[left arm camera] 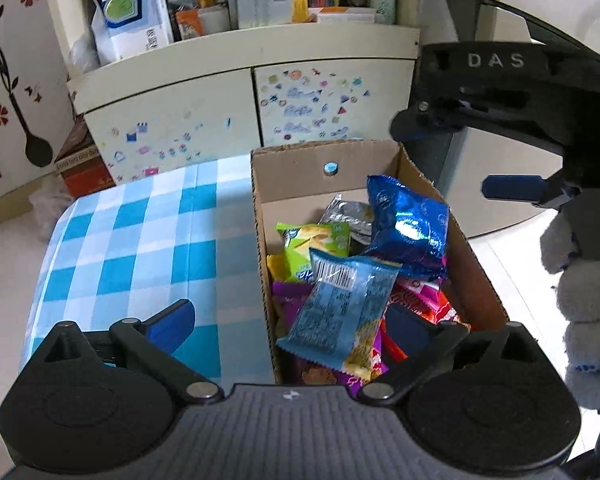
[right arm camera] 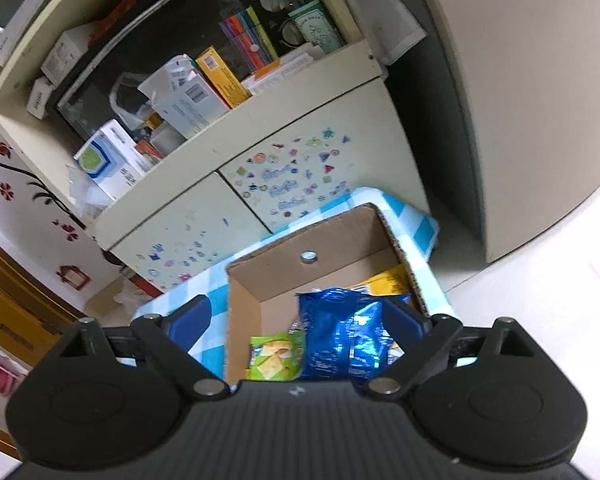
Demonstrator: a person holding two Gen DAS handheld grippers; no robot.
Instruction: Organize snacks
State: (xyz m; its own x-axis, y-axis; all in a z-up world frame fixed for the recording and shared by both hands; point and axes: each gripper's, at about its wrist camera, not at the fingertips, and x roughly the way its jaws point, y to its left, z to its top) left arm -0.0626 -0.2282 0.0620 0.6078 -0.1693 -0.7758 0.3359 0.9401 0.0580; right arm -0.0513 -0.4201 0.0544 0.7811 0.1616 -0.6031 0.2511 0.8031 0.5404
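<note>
With both sets of jaws spread wide and nothing pressed between the pads, the step in hand is judged to be the release of packets into the cardboard box [left arm camera: 332, 152].

Nearest the lens in the left wrist view, the left gripper [left arm camera: 288, 322] is seen at the bottom of the frame, its left finger over the blue-checked tablecloth [left arm camera: 140, 232] and its right finger low inside the box, among the red and purple wrappers. A light-blue snack packet [left arm camera: 340, 312] lies loose between the fingers on top of the pile, untouched by either pad.

Just beyond it, toward the centre of the frame, a green cracker packet [left arm camera: 316, 240] and a crumpled dark-blue foil bag [left arm camera: 408, 224] are piled, the foil bag propped against the box's right wall.

At the upper right, the right gripper [left arm camera: 460, 156] is held open above the box's far right corner, empty. In its own view the foil bag [right arm camera: 340, 336] sits low between the spread fingers, with no pad shown pressing on it.

Farthest off, a cream cabinet [left arm camera: 204, 120] is seen.

No snack is seen on the cloth, so the sorting appears nearly done. Next, a clean lift of both grippers would be called for, without wrappers being snagged.
</note>
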